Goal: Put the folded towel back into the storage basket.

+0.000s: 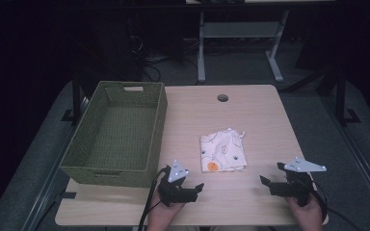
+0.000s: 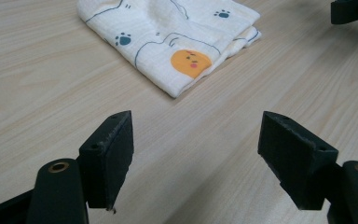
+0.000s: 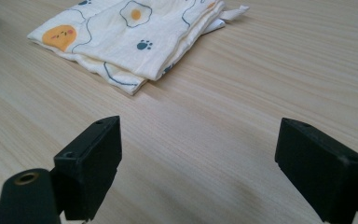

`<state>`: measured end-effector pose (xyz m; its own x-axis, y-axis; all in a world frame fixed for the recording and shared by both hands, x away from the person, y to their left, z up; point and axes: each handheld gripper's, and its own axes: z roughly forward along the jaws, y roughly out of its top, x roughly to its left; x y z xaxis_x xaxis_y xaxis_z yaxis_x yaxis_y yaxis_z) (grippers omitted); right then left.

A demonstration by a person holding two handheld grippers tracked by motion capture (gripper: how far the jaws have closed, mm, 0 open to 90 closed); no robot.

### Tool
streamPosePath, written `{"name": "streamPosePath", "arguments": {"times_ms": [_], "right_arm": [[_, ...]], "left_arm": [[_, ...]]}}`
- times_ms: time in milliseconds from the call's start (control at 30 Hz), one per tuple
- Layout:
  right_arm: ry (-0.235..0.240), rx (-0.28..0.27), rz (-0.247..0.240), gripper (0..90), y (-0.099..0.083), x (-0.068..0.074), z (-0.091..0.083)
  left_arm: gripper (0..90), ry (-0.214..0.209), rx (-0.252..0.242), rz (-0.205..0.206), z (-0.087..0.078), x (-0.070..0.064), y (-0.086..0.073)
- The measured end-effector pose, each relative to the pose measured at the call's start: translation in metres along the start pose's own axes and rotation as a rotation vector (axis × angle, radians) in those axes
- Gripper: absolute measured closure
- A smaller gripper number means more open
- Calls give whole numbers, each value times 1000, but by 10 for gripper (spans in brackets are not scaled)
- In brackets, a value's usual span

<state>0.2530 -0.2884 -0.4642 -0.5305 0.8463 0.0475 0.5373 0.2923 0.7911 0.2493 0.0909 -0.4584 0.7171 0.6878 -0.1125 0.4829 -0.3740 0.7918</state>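
A folded white cloth (image 1: 223, 151) printed with paw marks and an orange face lies near the middle of the light wood table (image 1: 250, 115). My left gripper (image 1: 196, 186) rests low at the front edge, just left of and below the cloth, jaws wide apart and empty. In the left gripper view the cloth (image 2: 168, 42) lies ahead of the open left gripper (image 2: 196, 149). My right gripper (image 1: 273, 175) sits at the front right, open and empty, pointing left. The right gripper view has the cloth (image 3: 130, 35) ahead at upper left of the right gripper (image 3: 198, 161).
A green woven basket (image 1: 117, 166) with handle slots stands empty on the table's left side. A round cable hole (image 1: 222, 98) sits near the far edge. Another desk's white legs (image 1: 201, 48) stand on the floor beyond. The other gripper's jaw tip (image 2: 354, 10) shows at the top right.
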Motion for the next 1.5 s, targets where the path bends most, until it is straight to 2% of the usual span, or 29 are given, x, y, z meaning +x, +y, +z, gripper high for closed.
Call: {"name": "streamPosePath", "arguments": {"times_ms": [200, 367, 500, 733, 833, 867, 1033, 1333, 1500], "right_arm": [[5, 8, 5, 140, 0, -1, 2], [4, 3, 10, 140, 0, 0, 2], [7, -7, 4, 140, 2, 1, 2], [3, -3, 9, 140, 2, 1, 3], [4, -8, 5, 140, 2, 0, 2], [6, -12, 7, 140, 2, -1, 2], [14, -9, 6, 141, 2, -1, 2], [17, -16, 2, 143, 2, -1, 2], [18, -20, 10, 143, 3, -3, 1]], "left_arm": [[271, 7, -9, 5, -2, 2, 1], [270, 0, -25, -11, -5, 4, 1], [263, -65, -56, -38, -7, 4, 5], [252, -75, -62, -4, -5, 1, 21], [251, -87, -37, 1, 2, 1, 28], [251, -97, -11, -7, 8, 2, 31], [249, -80, 36, -5, 25, 2, 47], [279, -25, 113, 74, 56, -9, 86], [291, -1, 171, 89, 75, -7, 103]]}}
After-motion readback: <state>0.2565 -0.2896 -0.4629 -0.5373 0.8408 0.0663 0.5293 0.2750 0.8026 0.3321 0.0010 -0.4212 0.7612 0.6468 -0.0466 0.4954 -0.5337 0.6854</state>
